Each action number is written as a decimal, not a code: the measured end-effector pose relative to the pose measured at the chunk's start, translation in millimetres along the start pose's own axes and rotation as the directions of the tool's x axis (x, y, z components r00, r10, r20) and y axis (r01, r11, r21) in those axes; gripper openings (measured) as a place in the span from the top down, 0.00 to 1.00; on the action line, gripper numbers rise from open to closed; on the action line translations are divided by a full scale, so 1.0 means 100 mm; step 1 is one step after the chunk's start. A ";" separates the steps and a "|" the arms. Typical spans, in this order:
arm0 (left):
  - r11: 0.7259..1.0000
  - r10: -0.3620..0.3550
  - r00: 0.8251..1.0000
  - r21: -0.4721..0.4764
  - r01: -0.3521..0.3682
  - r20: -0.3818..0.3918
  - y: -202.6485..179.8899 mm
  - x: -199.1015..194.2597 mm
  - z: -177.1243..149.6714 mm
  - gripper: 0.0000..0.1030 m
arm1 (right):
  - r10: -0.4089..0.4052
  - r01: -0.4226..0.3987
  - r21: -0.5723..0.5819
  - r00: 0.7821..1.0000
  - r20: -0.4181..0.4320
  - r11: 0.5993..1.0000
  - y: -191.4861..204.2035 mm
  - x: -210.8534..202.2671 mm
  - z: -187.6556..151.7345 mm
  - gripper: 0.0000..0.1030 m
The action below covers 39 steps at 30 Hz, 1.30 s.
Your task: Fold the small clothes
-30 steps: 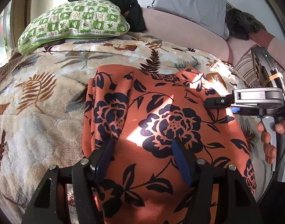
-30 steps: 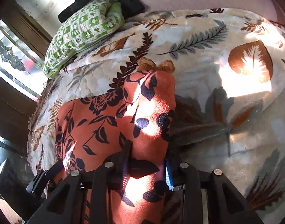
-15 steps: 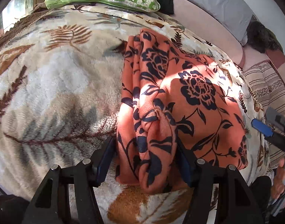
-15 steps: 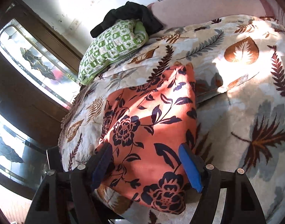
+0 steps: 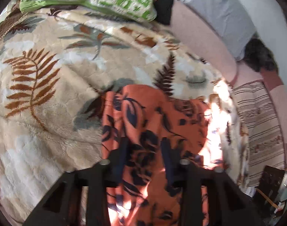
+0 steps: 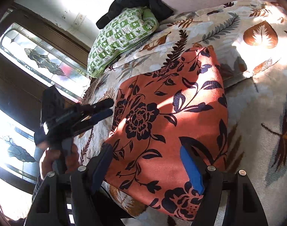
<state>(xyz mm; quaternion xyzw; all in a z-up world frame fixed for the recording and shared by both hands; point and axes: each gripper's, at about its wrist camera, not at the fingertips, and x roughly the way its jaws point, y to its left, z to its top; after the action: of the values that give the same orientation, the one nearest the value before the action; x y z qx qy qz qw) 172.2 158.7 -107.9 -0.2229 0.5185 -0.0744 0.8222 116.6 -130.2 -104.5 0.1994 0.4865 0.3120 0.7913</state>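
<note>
Lying flat and folded on the cream leaf-print plush blanket [image 6: 256, 103] of the bed: orange cloth with dark navy floral print [image 6: 167, 116].

Hovering over the cloth's near edge: right gripper [image 6: 149, 167], jaws standing wide, released, blue pads apart above the fabric, nothing pinched.

Sitting at the cloth's left edge in the right wrist view: left gripper [image 6: 110, 106], jaws closing, fingers nearly together; blurred, so cannot tell whether fabric is caught between them.

Resting beyond, near the window: green-and-white checked pillow [image 6: 122, 37].
</note>
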 end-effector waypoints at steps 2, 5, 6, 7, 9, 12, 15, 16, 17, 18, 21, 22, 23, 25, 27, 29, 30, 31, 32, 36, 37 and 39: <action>0.985 -0.080 0.997 -0.155 0.077 -0.016 0.31 0.15 0.08 0.90 | 0.006 -0.006 0.018 1.000 -0.018 1.000 -0.08 0.07 -0.02 0.26; 0.992 -0.048 0.999 -0.116 0.049 0.011 0.25 0.04 0.05 0.88 | 0.028 -0.028 0.020 0.999 -0.016 0.999 -0.11 0.07 -0.03 0.26; 0.994 -0.034 0.999 -0.100 0.036 0.021 0.21 -0.01 0.03 0.87 | 0.028 -0.028 0.020 0.999 -0.021 0.999 -0.11 0.08 -0.03 0.25; 0.995 -0.033 0.999 -0.092 0.036 0.036 0.16 -0.08 0.00 0.84 | 0.024 -0.024 0.020 0.999 -0.028 1.000 -0.12 0.09 -0.02 0.25; 0.997 -0.023 0.997 -0.077 0.028 0.069 0.10 -0.25 -0.08 0.59 | 0.029 -0.029 0.020 0.999 -0.022 0.999 -0.12 0.05 -0.03 0.25; 0.999 -0.026 0.989 -0.029 0.030 0.147 0.05 -0.56 -0.28 0.35 | 0.041 -0.042 0.043 0.999 0.025 0.998 -0.18 -0.14 -0.07 0.25; 0.998 -0.061 0.986 0.014 0.059 0.153 0.02 -0.72 -0.45 0.34 | 0.024 -0.032 0.086 0.995 0.096 0.996 -0.35 -0.39 -0.09 0.18; 0.997 -0.078 0.986 0.030 0.074 0.149 0.01 -0.73 -0.48 0.30 | 0.016 -0.029 0.115 0.994 0.112 0.993 -0.45 -0.45 -0.09 0.17; 0.996 -0.088 0.986 0.047 0.082 0.142 0.00 -0.71 -0.51 0.26 | 0.010 -0.028 0.153 0.993 0.118 0.988 -0.55 -0.49 -0.08 0.17; 0.995 -0.083 0.988 0.058 0.075 0.133 -0.01 -0.66 -0.53 0.25 | 0.010 -0.033 0.193 0.993 0.121 0.981 -0.65 -0.52 -0.07 0.17; 0.997 -0.067 0.993 0.053 0.062 0.092 0.01 -0.46 -0.54 0.25 | 0.062 -0.097 0.272 0.989 0.133 0.957 -0.87 -0.50 0.03 0.17; 0.997 -0.067 0.995 0.043 0.064 0.078 0.03 -0.42 -0.53 0.25 | 0.069 -0.102 0.282 0.990 0.123 0.954 -0.90 -0.46 0.07 0.17; 0.997 -0.071 0.995 0.038 0.069 0.076 0.04 -0.40 -0.53 0.25 | 0.080 -0.109 0.289 0.991 0.109 0.951 -0.93 -0.40 0.11 0.17; 0.996 -0.076 0.993 0.044 0.073 0.089 0.06 -0.39 -0.51 0.25 | 0.088 -0.107 0.290 0.993 0.079 0.951 -0.96 -0.28 0.20 0.17; 0.997 -0.076 0.994 0.016 0.075 0.081 0.12 -0.34 -0.50 0.25 | 0.086 -0.099 0.282 0.995 0.057 0.954 -0.96 -0.15 0.26 0.17; 0.996 -0.086 0.996 -0.015 0.086 0.028 0.19 -0.19 -0.50 0.25 | 0.090 -0.095 0.272 0.995 0.034 0.957 -0.93 -0.01 0.31 0.17; 0.996 -0.082 0.997 -0.020 0.082 0.011 0.21 -0.13 -0.51 0.26 | 0.091 -0.092 0.266 0.996 0.014 0.960 -0.92 0.08 0.33 0.17; 0.998 -0.070 0.997 -0.001 0.070 0.020 0.18 -0.13 -0.52 0.28 | 0.088 -0.081 0.256 0.996 -0.015 0.963 -0.91 0.18 0.34 0.17; 0.998 -0.061 0.998 0.021 0.061 0.013 0.14 -0.13 -0.53 0.50 | 0.076 -0.060 0.238 0.996 -0.056 0.969 -0.87 0.29 0.34 0.23; 0.995 -0.102 0.995 0.010 0.102 -0.004 0.11 -0.15 -0.54 0.70 | -0.016 0.027 0.095 0.992 -0.123 0.995 -0.63 0.42 0.36 0.64; 0.995 -0.101 0.995 0.017 0.101 0.010 0.07 -0.19 -0.55 0.72 | -0.020 0.028 0.072 0.993 -0.120 0.997 -0.59 0.37 0.40 0.66; 0.993 -0.117 0.992 0.025 0.116 0.048 -0.05 -0.29 -0.53 0.73 | -0.031 0.032 0.003 0.993 -0.113 0.999 -0.45 0.26 0.48 0.68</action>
<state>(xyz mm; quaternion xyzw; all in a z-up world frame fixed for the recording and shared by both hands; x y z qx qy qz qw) 113.2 149.6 -101.5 -0.2455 0.4832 -0.1223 0.8314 181.3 -145.5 -127.5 0.1756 0.5343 0.3090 0.7669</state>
